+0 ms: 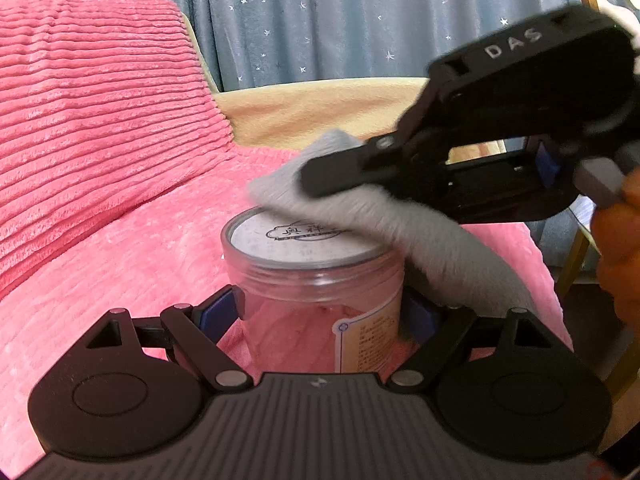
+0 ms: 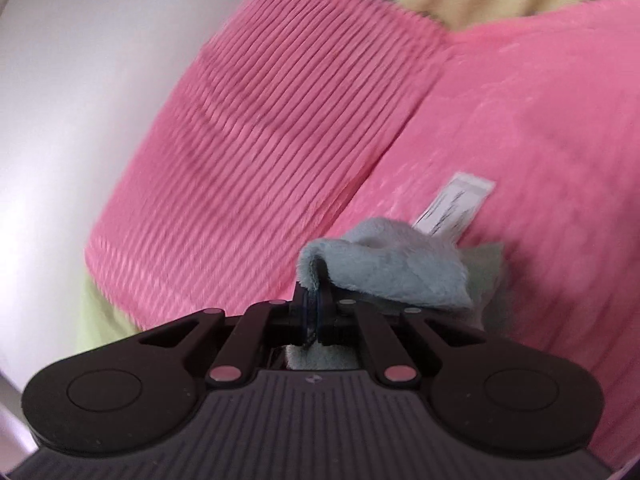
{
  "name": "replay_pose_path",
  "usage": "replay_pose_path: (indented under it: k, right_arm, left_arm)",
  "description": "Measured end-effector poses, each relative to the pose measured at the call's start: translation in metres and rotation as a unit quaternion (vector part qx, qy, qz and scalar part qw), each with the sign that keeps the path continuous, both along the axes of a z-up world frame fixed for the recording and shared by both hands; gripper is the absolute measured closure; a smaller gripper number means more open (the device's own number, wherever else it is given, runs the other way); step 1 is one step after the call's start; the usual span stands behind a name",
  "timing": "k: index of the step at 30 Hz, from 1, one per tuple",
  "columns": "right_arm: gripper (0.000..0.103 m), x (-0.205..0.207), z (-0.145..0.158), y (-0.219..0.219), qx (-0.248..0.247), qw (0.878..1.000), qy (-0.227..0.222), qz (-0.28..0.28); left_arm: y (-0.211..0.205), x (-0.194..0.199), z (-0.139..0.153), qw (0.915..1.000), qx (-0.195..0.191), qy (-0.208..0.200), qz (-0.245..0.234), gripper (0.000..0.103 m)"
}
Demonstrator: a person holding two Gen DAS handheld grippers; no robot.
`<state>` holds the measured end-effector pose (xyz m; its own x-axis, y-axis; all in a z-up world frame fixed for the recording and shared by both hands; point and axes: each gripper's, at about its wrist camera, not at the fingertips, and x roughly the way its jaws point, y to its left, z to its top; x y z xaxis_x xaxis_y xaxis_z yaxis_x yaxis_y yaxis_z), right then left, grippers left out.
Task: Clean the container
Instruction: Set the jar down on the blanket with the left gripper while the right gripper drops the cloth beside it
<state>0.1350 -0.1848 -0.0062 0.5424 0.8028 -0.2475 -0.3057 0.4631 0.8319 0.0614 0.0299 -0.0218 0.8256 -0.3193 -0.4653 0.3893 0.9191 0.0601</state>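
Note:
A clear plastic container [image 1: 316, 300] with a white printed lid [image 1: 296, 240] stands upright on a pink blanket. My left gripper [image 1: 320, 312] is shut on its lower body, blue pads pressing both sides. In the left wrist view my right gripper [image 1: 316, 178] comes in from the right above the lid, shut on a grey cloth [image 1: 400, 224] that drapes across the lid's right edge. In the right wrist view the right gripper [image 2: 314, 300] pinches the same cloth [image 2: 384, 268], which bunches ahead of the fingers; a white tag [image 2: 452, 204] sticks out beyond it. The container is hidden there.
The pink blanket [image 1: 120, 240] covers the surface, with a ribbed pink cushion [image 1: 88, 120] at the left. A yellow sheet [image 1: 320, 112] and a blue star-patterned curtain [image 1: 320, 20] lie behind. A person's hand [image 1: 616, 248] holds the right gripper. A wooden chair frame [image 1: 576, 256] stands at the right.

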Motion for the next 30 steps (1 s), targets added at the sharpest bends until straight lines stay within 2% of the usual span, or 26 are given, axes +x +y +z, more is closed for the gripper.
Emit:
replay_pose_path:
  k: [4, 7, 11, 15, 20, 26, 28, 30]
  right_arm:
    - [0.100, 0.008, 0.007, -0.049, -0.003, 0.997, 0.002, -0.079]
    - [0.099, 0.005, 0.027, -0.077, -0.065, 0.981, -0.048, -0.174]
    - [0.099, 0.007, 0.036, -0.071, -0.147, 0.965, -0.103, -0.191]
    - [0.099, 0.009, 0.045, -0.064, -0.226, 0.939, -0.157, -0.205]
    - [0.099, 0.012, 0.024, -0.033, -0.272, 0.944, -0.138, -0.126]
    - [0.098, 0.015, 0.000, 0.004, -0.324, 0.939, -0.114, -0.030]
    - [0.096, 0.013, -0.006, 0.009, -0.348, 0.931, -0.111, -0.010]
    - [0.096, 0.007, -0.009, 0.018, -0.390, 0.912, -0.125, -0.004]
  left_arm:
    - [0.007, 0.006, 0.004, 0.9994, -0.030, 0.002, 0.016, 0.017]
    - [0.013, 0.013, 0.009, 0.9980, -0.041, -0.012, 0.046, 0.017]
    - [0.018, 0.022, 0.014, 0.9946, -0.041, -0.031, 0.090, 0.017]
    - [0.024, 0.027, 0.015, 0.9907, -0.031, -0.036, 0.127, 0.017]
    - [0.027, 0.033, 0.006, 0.9900, -0.026, -0.008, 0.138, 0.017]
    - [0.025, 0.032, 0.003, 0.9903, -0.021, -0.006, 0.137, 0.017]
    - [0.024, 0.031, 0.003, 0.9907, -0.018, -0.003, 0.135, 0.017]
    - [0.023, 0.030, 0.005, 0.9917, -0.016, 0.003, 0.128, 0.014]
